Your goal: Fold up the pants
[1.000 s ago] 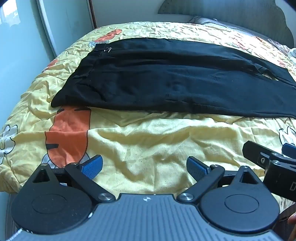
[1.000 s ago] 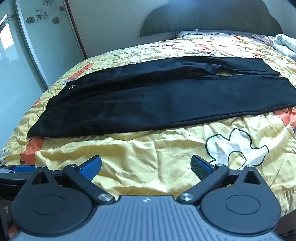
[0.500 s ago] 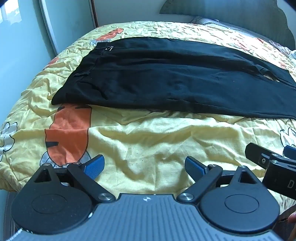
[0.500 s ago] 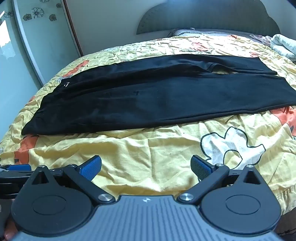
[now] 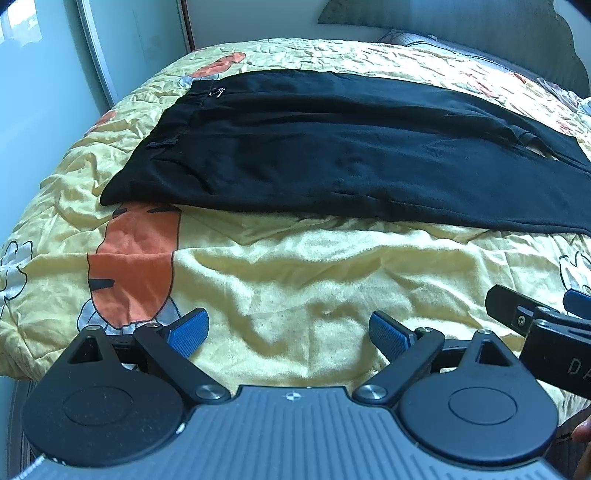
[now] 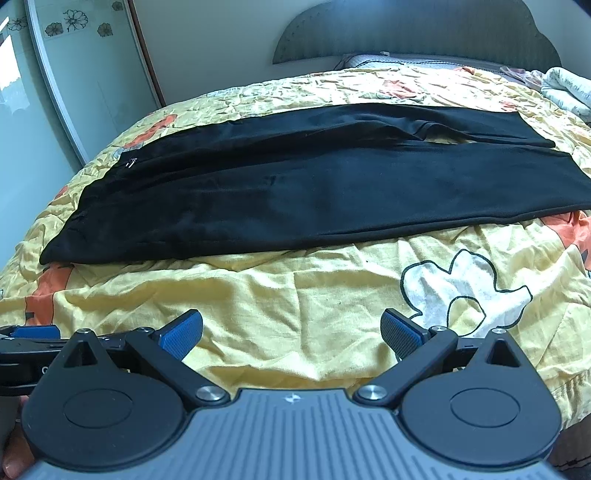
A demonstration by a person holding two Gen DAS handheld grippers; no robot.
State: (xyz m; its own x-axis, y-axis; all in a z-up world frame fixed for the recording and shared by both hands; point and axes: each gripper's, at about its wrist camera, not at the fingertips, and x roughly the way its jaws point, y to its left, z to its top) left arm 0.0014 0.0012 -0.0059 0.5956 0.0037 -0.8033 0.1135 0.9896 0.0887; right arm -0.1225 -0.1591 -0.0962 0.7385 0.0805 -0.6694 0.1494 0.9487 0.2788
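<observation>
Black pants (image 5: 332,155) (image 6: 314,188) lie flat across the bed, folded lengthwise with one leg on the other, waist to the left and leg ends to the right. A small zipper pull (image 5: 219,91) shows near the waist. My left gripper (image 5: 288,330) hovers open over the yellow bedspread, well short of the pants' near edge. My right gripper (image 6: 291,332) is also open, over the bedspread in front of the pants' middle. Nothing is between either pair of blue pads. The right gripper's side (image 5: 546,332) shows at the left wrist view's right edge.
The yellow bedspread (image 5: 295,280) with orange and white cartoon prints is wrinkled. A grey headboard (image 6: 413,33) and pillow stand at the back. A folded light blanket (image 6: 569,92) lies at the far right. A glass sliding door (image 6: 74,81) stands on the left.
Both grippers have drifted slightly, so the pants sit a little differently in each view. Both stay open and the pants have not moved.
</observation>
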